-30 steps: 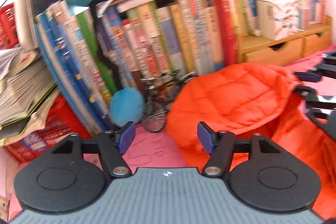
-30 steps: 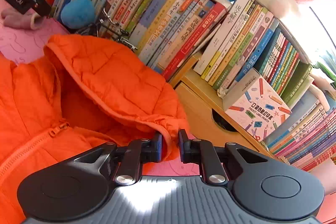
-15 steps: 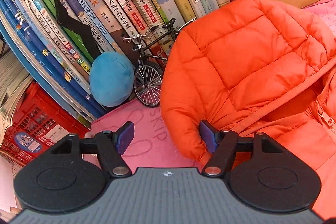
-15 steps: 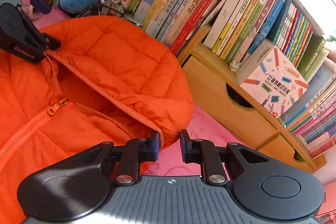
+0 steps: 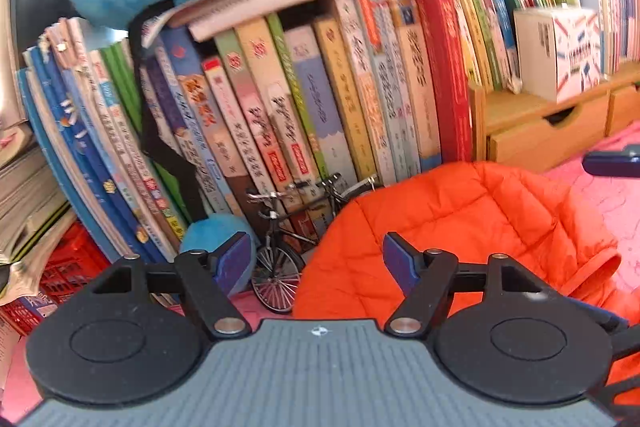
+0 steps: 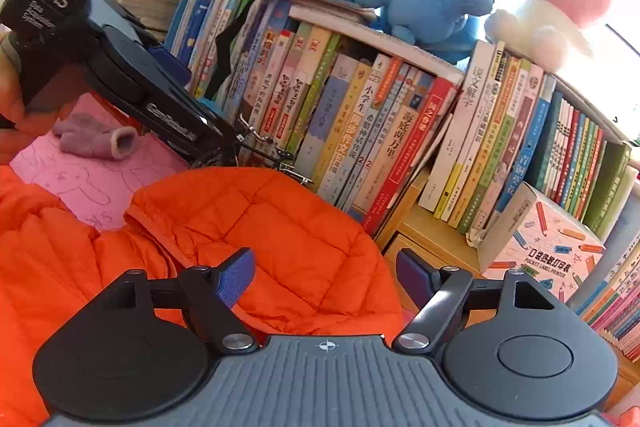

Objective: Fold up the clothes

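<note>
An orange quilted jacket (image 6: 280,235) lies on the pink mat (image 6: 80,183), its hood (image 5: 460,227) spread out against the foot of the book row. My right gripper (image 6: 326,277) hovers open just above the hood's right edge, holding nothing. My left gripper (image 5: 318,263) is also open and empty, above the hood's left edge and facing the books. In the right wrist view the left gripper (image 6: 176,95) shows at upper left, held by a hand (image 6: 12,107). One tip of the right gripper (image 5: 612,161) shows at the far right of the left wrist view.
A row of upright books (image 5: 320,99) stands close behind the hood, with a toy bicycle (image 5: 288,267) and a blue plush ball (image 5: 208,231) at its foot. Wooden drawers (image 5: 552,123), a printed box (image 6: 548,251) and a red crate (image 5: 68,267) flank it. A purple glove (image 6: 96,139) lies on the mat.
My right gripper was shut on the hood's edge and has opened, letting it go. The hood now lies spread on the mat. My left gripper has lifted and tilted up towards the books.
</note>
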Action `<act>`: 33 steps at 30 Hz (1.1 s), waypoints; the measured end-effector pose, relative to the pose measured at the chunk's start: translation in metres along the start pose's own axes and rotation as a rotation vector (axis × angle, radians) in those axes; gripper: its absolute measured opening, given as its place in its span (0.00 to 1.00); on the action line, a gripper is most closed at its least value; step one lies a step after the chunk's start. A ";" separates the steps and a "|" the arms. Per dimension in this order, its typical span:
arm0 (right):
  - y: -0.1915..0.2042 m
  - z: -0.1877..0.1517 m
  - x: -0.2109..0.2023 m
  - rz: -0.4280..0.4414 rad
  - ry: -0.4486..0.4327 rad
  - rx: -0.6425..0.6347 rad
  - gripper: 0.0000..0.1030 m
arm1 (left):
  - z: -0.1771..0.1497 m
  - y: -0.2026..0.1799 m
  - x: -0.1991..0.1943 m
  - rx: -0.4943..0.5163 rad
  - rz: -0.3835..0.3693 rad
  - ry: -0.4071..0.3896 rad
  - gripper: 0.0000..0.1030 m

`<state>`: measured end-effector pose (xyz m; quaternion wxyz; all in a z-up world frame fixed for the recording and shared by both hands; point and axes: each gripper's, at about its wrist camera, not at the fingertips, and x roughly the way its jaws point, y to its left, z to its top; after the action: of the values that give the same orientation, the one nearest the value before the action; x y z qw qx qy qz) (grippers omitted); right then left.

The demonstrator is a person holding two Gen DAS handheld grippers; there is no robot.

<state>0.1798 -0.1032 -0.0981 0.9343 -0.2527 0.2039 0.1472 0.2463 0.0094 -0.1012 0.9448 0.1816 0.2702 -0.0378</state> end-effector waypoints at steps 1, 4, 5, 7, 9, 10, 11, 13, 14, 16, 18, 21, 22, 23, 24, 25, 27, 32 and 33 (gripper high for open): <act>0.010 -0.002 0.006 -0.010 -0.016 -0.034 0.74 | -0.005 -0.011 0.006 0.036 0.004 0.011 0.68; 0.024 -0.007 0.018 -0.026 -0.004 -0.071 0.74 | -0.019 -0.023 0.014 0.106 0.015 0.037 0.65; 0.025 -0.009 0.021 -0.030 0.014 -0.061 0.74 | -0.021 -0.021 0.012 0.107 0.019 0.037 0.65; 0.016 -0.011 0.018 -0.053 0.037 0.001 0.74 | -0.022 -0.017 0.005 0.105 0.025 0.033 0.65; 0.002 -0.011 0.011 -0.084 0.055 0.077 0.74 | -0.020 -0.012 -0.005 0.100 0.038 0.028 0.65; -0.005 -0.010 0.005 -0.108 0.063 0.104 0.74 | -0.018 -0.011 -0.010 0.096 0.048 0.026 0.65; -0.013 -0.008 -0.004 -0.137 0.069 0.133 0.75 | -0.014 -0.008 -0.018 0.082 0.047 0.030 0.64; -0.026 -0.001 -0.021 -0.178 0.073 0.176 0.75 | -0.004 -0.004 -0.034 0.055 0.044 0.043 0.64; -0.032 0.004 -0.031 -0.201 0.074 0.193 0.75 | 0.001 -0.003 -0.041 0.043 0.041 0.053 0.64; -0.039 0.013 -0.046 -0.227 0.108 0.224 0.77 | 0.011 0.000 -0.056 0.020 0.036 0.073 0.65; -0.045 0.024 -0.058 -0.239 0.158 0.263 0.77 | 0.020 0.003 -0.071 -0.004 0.032 0.093 0.65; -0.056 0.040 -0.074 -0.230 0.239 0.378 0.77 | 0.034 0.008 -0.094 -0.046 0.015 0.130 0.64; -0.060 0.046 -0.080 -0.227 0.266 0.416 0.77 | 0.037 0.010 -0.101 -0.062 0.006 0.147 0.64; -0.064 0.052 -0.086 -0.224 0.294 0.454 0.77 | 0.041 0.012 -0.108 -0.078 -0.002 0.164 0.64; -0.068 0.057 -0.091 -0.217 0.319 0.493 0.77 | 0.044 0.014 -0.115 -0.094 -0.011 0.181 0.64; -0.071 0.062 -0.095 -0.205 0.342 0.533 0.77 | 0.047 0.017 -0.120 -0.108 -0.012 0.187 0.64; -0.076 0.070 -0.103 -0.178 0.367 0.597 0.77 | 0.053 0.023 -0.131 -0.134 -0.013 0.196 0.64; -0.080 0.101 -0.127 -0.160 0.353 0.618 0.80 | 0.067 0.037 -0.158 -0.201 -0.015 0.219 0.64; -0.080 0.107 -0.131 -0.160 0.344 0.607 0.81 | 0.070 0.040 -0.163 -0.215 -0.015 0.224 0.64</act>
<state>0.1287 -0.1351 0.0790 0.9274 0.0001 0.3721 -0.0385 0.1492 0.0171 0.0524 0.9223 0.0806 0.3779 0.0045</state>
